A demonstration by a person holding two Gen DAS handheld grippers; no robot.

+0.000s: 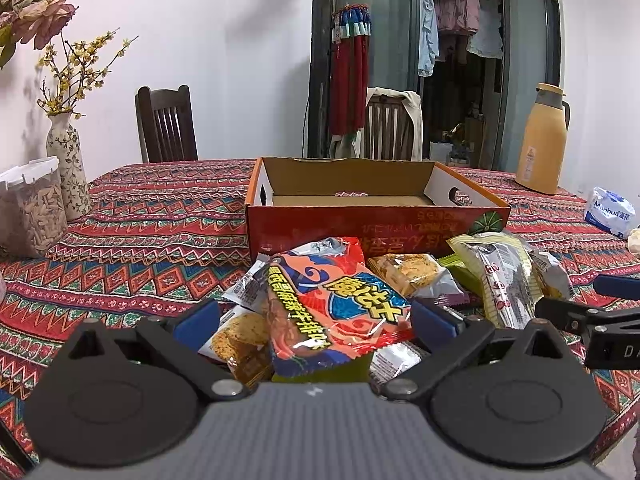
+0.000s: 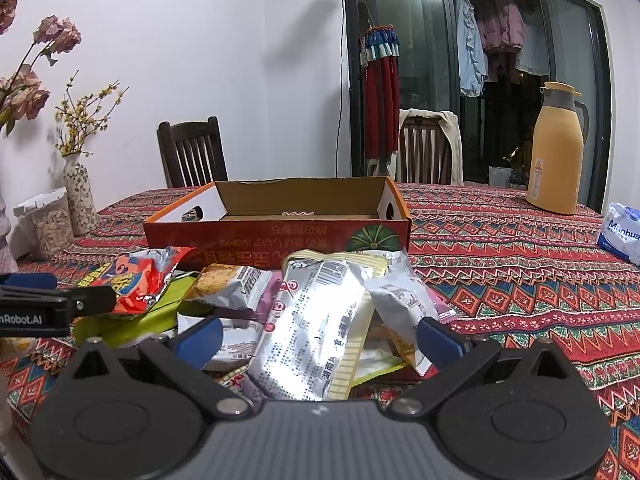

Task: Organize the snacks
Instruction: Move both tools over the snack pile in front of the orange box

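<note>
left gripper [image 1: 316, 320]: jaws apart around orange spicy snack packet [image 1: 332, 304], ready to clamp. right gripper [image 2: 318, 336]: jaws apart over silver packet [image 2: 316, 328]. cardboard box [image 1: 360, 224] open behind pile, likely destination.

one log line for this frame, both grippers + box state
left gripper: open, fingers astride orange snack packet | right gripper: open, astride silver packet | cardboard box: open, behind pile

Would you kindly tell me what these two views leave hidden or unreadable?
- Cardboard box floor: left wrist view, near part hidden by its front wall.
- Lower snacks: right wrist view, buried under the silver packet.
- Tissue pack: right wrist view, cut by the edge.
</note>
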